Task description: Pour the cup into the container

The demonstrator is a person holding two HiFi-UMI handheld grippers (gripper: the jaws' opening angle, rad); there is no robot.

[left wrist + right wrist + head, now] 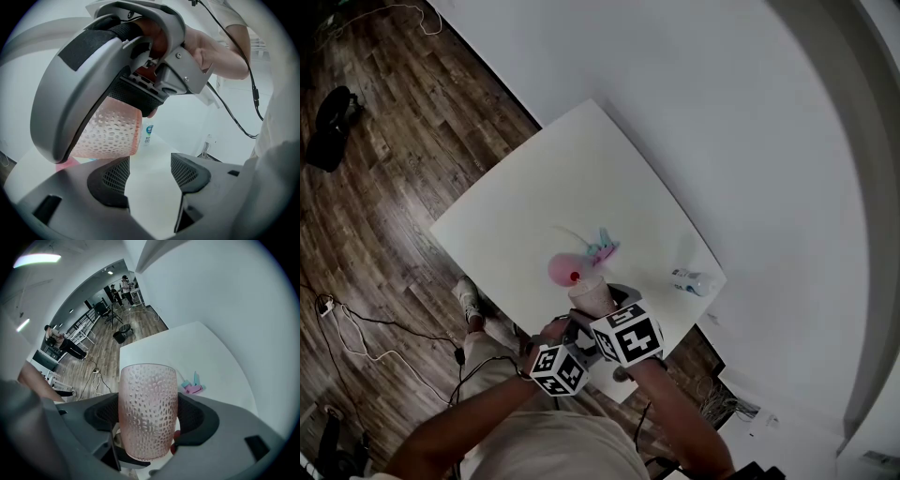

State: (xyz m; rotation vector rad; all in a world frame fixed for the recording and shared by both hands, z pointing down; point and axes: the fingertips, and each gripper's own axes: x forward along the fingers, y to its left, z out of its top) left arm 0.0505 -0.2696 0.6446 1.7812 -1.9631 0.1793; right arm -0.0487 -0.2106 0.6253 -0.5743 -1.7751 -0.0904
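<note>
Right gripper view: the right gripper [147, 420] has its fingers [199, 420] closed on the sides of one pink cup [147, 399] with a dimpled, frosted wall. No print shows on the cup. Beyond it lies the white worktop [187, 345], with a small cluster of turquoise and pink pieces [192, 386] whose number I cannot tell. Three people [124, 284] can be made out far off on the wooden floor [108, 350].

Left gripper view: the left gripper [150, 174] has its fingers [115, 176] wide apart, with only bare worktop between them. Above them the right gripper carries the cup, tipped steeply, its flat end lowest and hanging over the pink container [65, 164], of which only an edge shows. Further back one small bottle [148, 134] stands upright on the worktop. Its label is white and blue, and the print is too small to read.

Head view: there is one worktop, one container and one bottle, which stands well apart to the right near the worktop's corner. The cup sits at the container's near rim, and the coloured pieces are just behind the container. Two marker cubes [626, 333] show black-and-white squares but no letters. The left gripper's cube is at the lower left of the pair, close beside the right one.
</note>
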